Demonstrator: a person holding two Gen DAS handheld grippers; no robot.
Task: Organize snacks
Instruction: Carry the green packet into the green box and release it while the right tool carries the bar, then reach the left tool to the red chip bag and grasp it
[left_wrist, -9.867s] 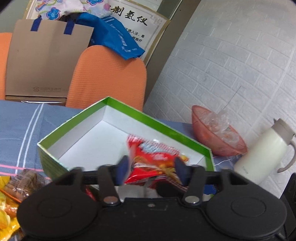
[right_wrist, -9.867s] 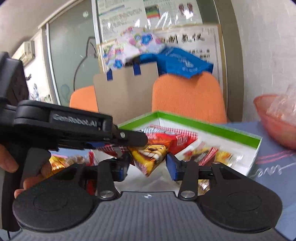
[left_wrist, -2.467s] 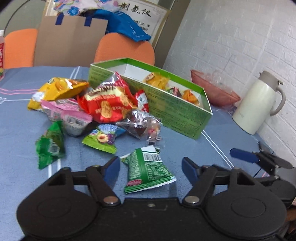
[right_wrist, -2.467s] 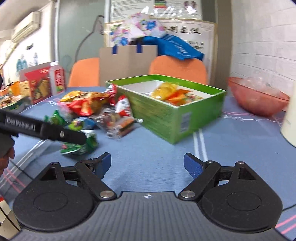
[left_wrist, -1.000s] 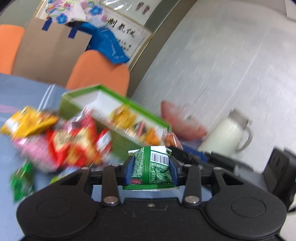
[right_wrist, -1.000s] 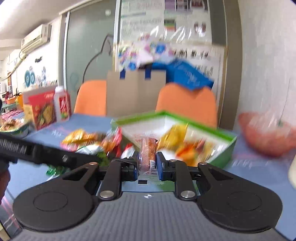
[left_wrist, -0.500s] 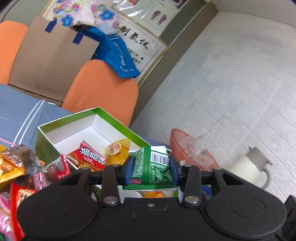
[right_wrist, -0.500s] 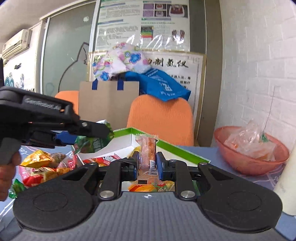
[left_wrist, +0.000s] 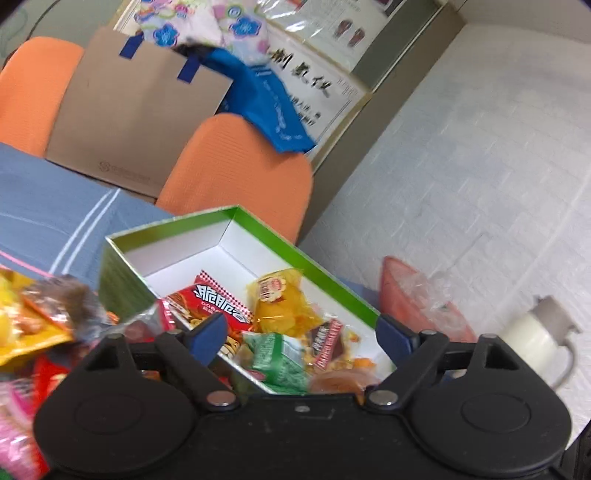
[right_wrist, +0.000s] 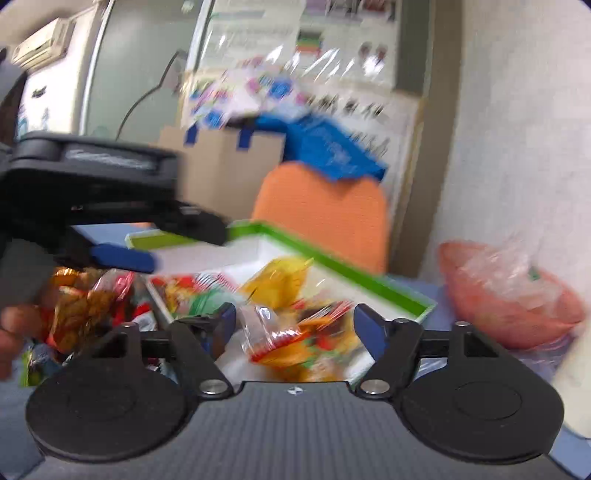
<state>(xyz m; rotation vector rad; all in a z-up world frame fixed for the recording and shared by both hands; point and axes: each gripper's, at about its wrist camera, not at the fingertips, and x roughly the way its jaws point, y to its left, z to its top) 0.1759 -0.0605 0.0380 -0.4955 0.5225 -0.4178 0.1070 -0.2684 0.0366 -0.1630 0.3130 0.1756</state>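
A green box with a white inside (left_wrist: 280, 236) stands on the blue tablecloth and holds several snack packets. My left gripper (left_wrist: 301, 334) is open above its near end; the green packet (left_wrist: 280, 360) lies in the box just under it, beside a red packet (left_wrist: 218, 302) and a yellow one (left_wrist: 277, 302). My right gripper (right_wrist: 293, 325) is open over the same box (right_wrist: 369, 273); a clear-wrapped orange snack (right_wrist: 269, 332) lies between and below its fingers. The left gripper also shows in the right wrist view (right_wrist: 122, 258). The right view is blurred.
Loose snack packets (left_wrist: 33, 321) are piled on the table left of the box. A pink bowl with plastic wrap (left_wrist: 424, 299) and a white thermos (left_wrist: 535, 332) stand to the right. Orange chairs (left_wrist: 236, 173) and a brown paper bag (left_wrist: 136, 122) are behind the table.
Both grippers have opened. The green packet has dropped from the left gripper into the box, and the orange snack stick has left the right gripper and lies in the box.
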